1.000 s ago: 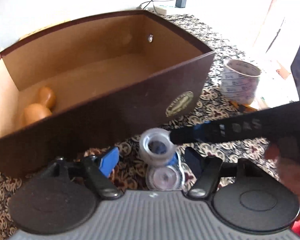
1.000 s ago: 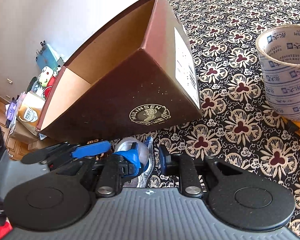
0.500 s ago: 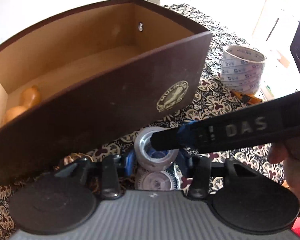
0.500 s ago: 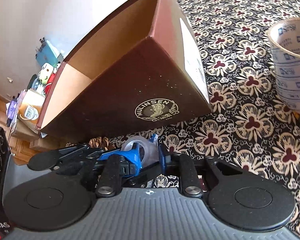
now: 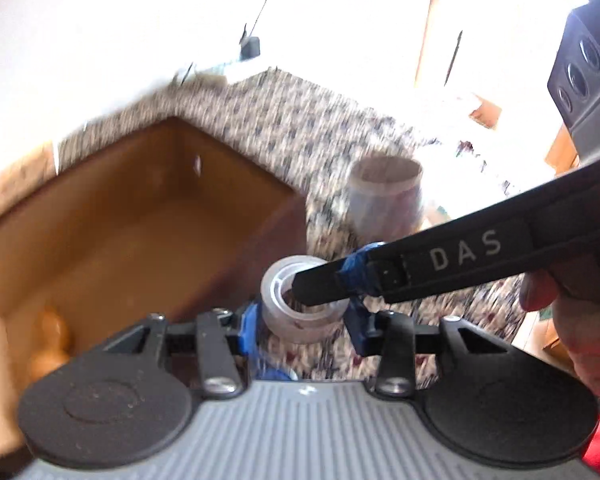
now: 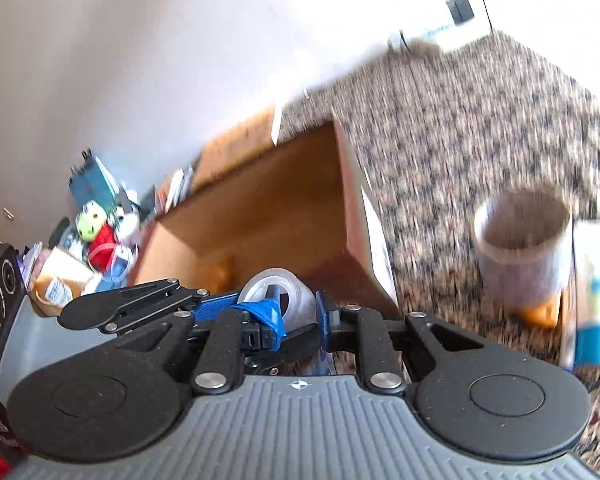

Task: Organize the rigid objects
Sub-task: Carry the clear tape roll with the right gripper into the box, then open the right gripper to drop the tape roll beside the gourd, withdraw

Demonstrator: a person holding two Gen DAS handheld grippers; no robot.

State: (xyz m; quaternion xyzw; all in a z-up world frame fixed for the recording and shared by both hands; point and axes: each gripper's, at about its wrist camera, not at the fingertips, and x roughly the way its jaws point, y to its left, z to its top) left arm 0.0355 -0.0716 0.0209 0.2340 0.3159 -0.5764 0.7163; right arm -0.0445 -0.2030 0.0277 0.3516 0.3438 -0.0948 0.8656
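Where patterned cloth [image 6: 480, 128] ends, white wall [image 6: 140, 40] rises.

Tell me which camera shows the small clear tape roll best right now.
Left wrist: the small tape roll sits mid-frame, ring and core visible. In the right wrist view the roll is half hidden behind blue fingertips.

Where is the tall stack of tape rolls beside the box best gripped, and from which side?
Probably by its top rim wall, from above: one finger down the hollow core, one outside. The tape stack stands upright to the right of the brown box, open end up, and its body looks wide for the jaws. If the rolls are loose, only the top one may lift.
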